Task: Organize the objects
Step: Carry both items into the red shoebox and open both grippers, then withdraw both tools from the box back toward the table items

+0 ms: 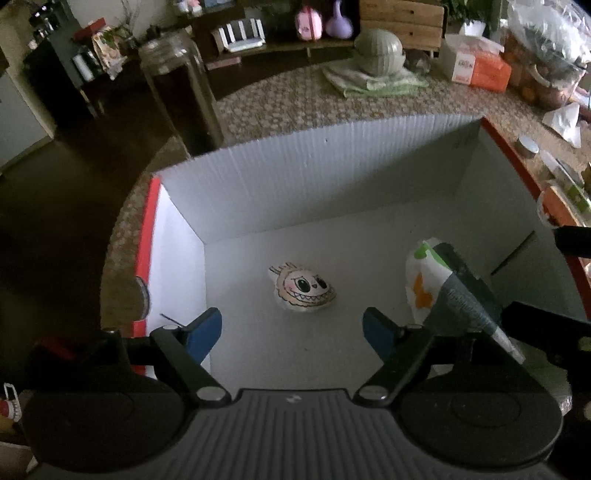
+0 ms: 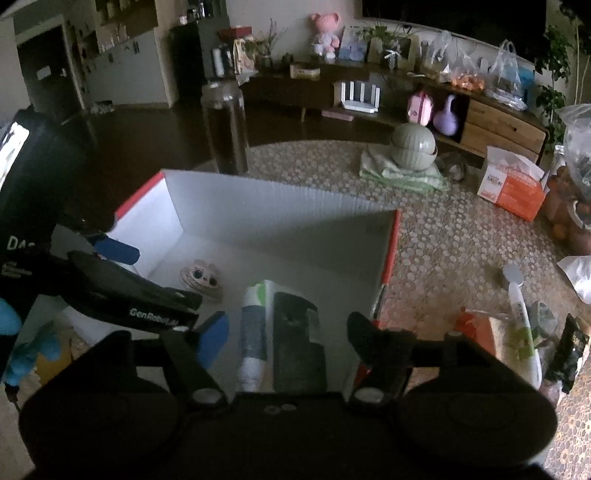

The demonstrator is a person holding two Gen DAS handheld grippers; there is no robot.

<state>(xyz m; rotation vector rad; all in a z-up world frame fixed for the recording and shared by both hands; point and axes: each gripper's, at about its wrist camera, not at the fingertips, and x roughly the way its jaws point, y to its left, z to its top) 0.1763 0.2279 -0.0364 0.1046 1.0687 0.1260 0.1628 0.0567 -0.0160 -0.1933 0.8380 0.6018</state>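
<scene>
Left tongs (image 1: 291,328): wide open, empty, over box (image 1: 332,177).
Right tongs (image 2: 286,332): wide open; packet (image 2: 280,332) between the fingers, probably released.
Packet: likely light, crinkly; grip mid-body.
Toy (image 1: 303,290): ahead of left tongs, soft.

Pretty clearly somebody's living room, not a lab or shop. There's a long wooden sideboard (image 2: 369,96) along the far wall with a pink plush doll (image 2: 325,33) sitting on top, potted plants (image 2: 554,74) around it and plastic bags of groceries (image 2: 506,74) dumped at one end. The table (image 2: 443,236) has a pebble-pattern cover, with an orange tissue box (image 2: 511,184), a lidded green bowl (image 2: 413,147) on a folded towel (image 2: 402,173) and a tall glass jar (image 2: 224,125). Dark wood floor (image 1: 74,177), white cabinets (image 2: 122,74) at the back.
</scene>
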